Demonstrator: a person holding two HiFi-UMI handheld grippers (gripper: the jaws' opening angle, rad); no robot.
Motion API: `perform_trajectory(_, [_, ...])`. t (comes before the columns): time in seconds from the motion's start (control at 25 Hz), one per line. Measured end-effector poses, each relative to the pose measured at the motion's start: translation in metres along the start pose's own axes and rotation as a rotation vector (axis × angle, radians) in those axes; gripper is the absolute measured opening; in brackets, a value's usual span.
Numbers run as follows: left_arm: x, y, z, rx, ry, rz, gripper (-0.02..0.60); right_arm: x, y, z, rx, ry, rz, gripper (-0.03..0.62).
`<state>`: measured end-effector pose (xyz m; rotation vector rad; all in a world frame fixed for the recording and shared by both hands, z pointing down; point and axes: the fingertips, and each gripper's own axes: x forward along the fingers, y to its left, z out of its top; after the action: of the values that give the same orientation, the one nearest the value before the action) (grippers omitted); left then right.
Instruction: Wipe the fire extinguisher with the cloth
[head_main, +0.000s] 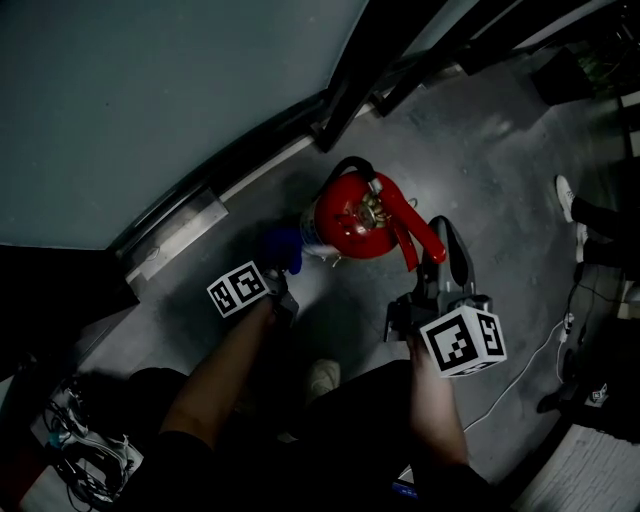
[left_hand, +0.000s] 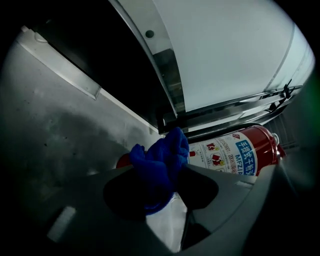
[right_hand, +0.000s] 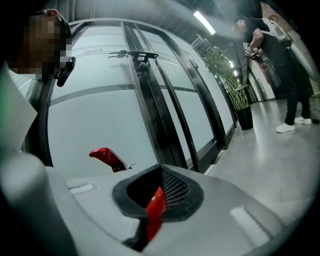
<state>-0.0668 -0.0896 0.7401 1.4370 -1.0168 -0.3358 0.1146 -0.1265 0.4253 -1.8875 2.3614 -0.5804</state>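
Observation:
A red fire extinguisher (head_main: 348, 215) stands on the grey floor beside a glass wall. My left gripper (head_main: 284, 272) is shut on a blue cloth (head_main: 282, 246), which rests against the cylinder's left side. In the left gripper view the cloth (left_hand: 161, 162) bunches between the jaws of the left gripper (left_hand: 161, 189), and the extinguisher (left_hand: 239, 151) shows its white label just behind. My right gripper (head_main: 432, 242) is shut on the red handle (head_main: 408, 240). In the right gripper view the handle (right_hand: 156, 206) sits inside the right gripper (right_hand: 158, 199), with the upper lever (right_hand: 107, 157) beyond it.
Dark door frames (head_main: 370, 70) and a glass panel (head_main: 150, 90) lie behind the extinguisher. Another person's white shoe (head_main: 565, 196) is at the right, tangled cables (head_main: 85, 450) at lower left. A white cable (head_main: 520, 372) runs over the floor. A potted plant (right_hand: 231, 82) and a standing person (right_hand: 280, 60) are down the hall.

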Motion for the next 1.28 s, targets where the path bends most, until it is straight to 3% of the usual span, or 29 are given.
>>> perform_trajectory(0.32, [0.027,0.031,0.001,-0.104,-0.047,0.053,0.164,-0.016,0.001,0.004,-0.043,0.0,0.02,0.003])
perform_trajectory(0.76, [0.03,0.066,-0.013,-0.11,0.062,0.155,0.164,-0.021,-0.018,0.001,-0.048,0.019,-0.001,0.003])
perform_trajectory(0.92, [0.012,0.051,0.004,0.012,0.08,0.136,0.163,-0.015,-0.02,0.006,-0.032,-0.006,-0.019,0.003])
perform_trajectory(1.08, [-0.01,-0.011,0.045,0.183,0.068,-0.017,0.163,-0.01,-0.036,0.013,-0.024,-0.033,-0.075,0.003])
perform_trajectory(1.28, [-0.047,-0.134,0.076,0.482,0.089,-0.254,0.164,-0.006,-0.056,0.014,0.035,-0.049,-0.148,0.003])
